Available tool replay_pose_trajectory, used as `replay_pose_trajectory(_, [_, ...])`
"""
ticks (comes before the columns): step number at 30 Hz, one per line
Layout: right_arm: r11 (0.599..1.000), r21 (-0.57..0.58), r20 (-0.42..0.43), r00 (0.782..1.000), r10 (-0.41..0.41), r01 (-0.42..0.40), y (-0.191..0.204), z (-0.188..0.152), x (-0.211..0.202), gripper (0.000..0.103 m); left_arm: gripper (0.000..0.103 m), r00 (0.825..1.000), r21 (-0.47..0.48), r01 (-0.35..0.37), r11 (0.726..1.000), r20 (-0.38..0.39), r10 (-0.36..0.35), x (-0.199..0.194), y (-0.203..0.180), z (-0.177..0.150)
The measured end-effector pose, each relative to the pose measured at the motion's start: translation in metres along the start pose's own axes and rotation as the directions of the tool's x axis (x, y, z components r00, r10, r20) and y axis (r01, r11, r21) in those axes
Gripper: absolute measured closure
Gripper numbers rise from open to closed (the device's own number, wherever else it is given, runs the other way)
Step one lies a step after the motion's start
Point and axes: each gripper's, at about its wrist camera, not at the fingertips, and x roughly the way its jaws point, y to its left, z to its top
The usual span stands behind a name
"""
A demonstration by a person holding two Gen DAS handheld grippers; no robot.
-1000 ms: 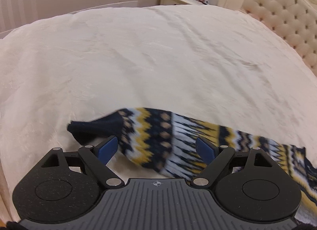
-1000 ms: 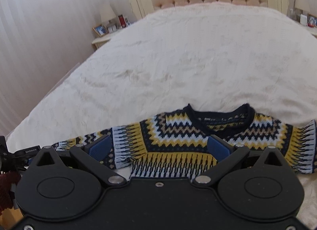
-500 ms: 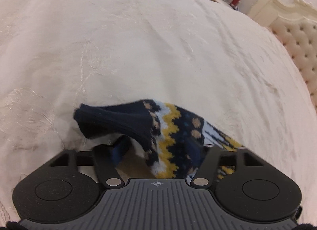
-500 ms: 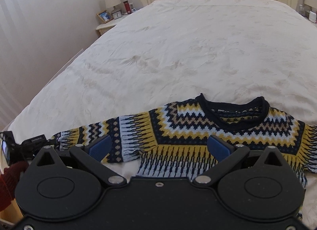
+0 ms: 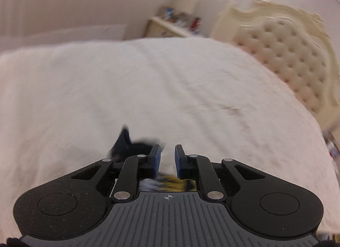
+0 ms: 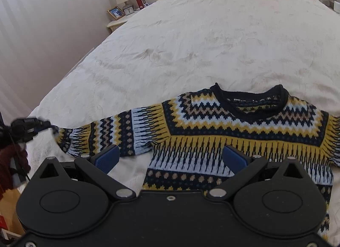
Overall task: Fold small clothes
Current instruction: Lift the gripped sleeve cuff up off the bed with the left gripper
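Observation:
A knitted sweater (image 6: 233, 132) in navy, yellow and pale blue lies flat on the white bed, collar away from me. Its left sleeve (image 6: 102, 134) stretches out to the left, and the cuff end meets my left gripper (image 6: 47, 124). In the blurred left wrist view my left gripper (image 5: 166, 157) has its jaws closing to a narrow gap, with patterned fabric (image 5: 167, 181) low between them and the dark cuff (image 5: 125, 142) sticking out on the left. My right gripper (image 6: 170, 157) hovers open over the sweater's lower body, nothing between its fingers.
The wide white bedspread (image 6: 191, 44) runs up to a tufted cream headboard (image 5: 286, 55). A nightstand (image 6: 119, 21) with a lamp, picture frame and small items stands beyond the bed's left side. A dark red sleeve of the person (image 6: 8, 162) shows at the left edge.
The left gripper's jaws went from wide apart around the sleeve to nearly together on its cuff end, and it rose, tilting up. The right gripper drew a little closer over the sweater.

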Motion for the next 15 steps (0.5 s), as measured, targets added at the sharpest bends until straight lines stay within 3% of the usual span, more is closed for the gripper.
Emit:
replay_pose_trajectory(3, [1.000, 0.013, 0.008, 1.000, 0.018, -0.018, -0.013, -0.003, -0.006, 0.000, 0.088, 0.999, 0.074, 0.033, 0.997, 0.008, -0.034, -0.004, -0.038, 0.002])
replay_pose_trajectory(6, [0.999, 0.023, 0.006, 0.999, 0.036, -0.036, -0.029, -0.004, -0.011, 0.000, 0.085, 1.000, 0.118, 0.008, 0.993, 0.006, -0.009, -0.003, -0.065, -0.008])
replay_pose_trajectory(8, [0.999, 0.028, 0.011, 0.999, 0.041, -0.042, -0.038, -0.004, -0.014, 0.000, 0.062, 1.000, 0.167, -0.018, 0.986, -0.004, 0.019, 0.001, -0.076, -0.019])
replay_pose_trajectory(10, [0.998, 0.041, 0.012, 0.999, 0.043, -0.044, -0.047, -0.004, -0.015, 0.000, 0.047, 0.998, 0.226, -0.059, 0.972, -0.012, 0.063, 0.009, -0.079, -0.027])
replay_pose_trajectory(13, [0.997, 0.060, -0.003, 0.999, 0.049, -0.048, -0.053, -0.002, -0.014, 0.000, 0.036, 0.991, 0.295, -0.106, 0.950, -0.042, 0.124, 0.016, -0.078, -0.041])
replay_pose_trajectory(15, [0.997, 0.056, -0.004, 0.999, 0.052, -0.051, -0.053, -0.002, -0.015, 0.000, 0.036, 0.984, 0.325, -0.144, 0.935, -0.054, 0.171, 0.023, -0.071, -0.048])
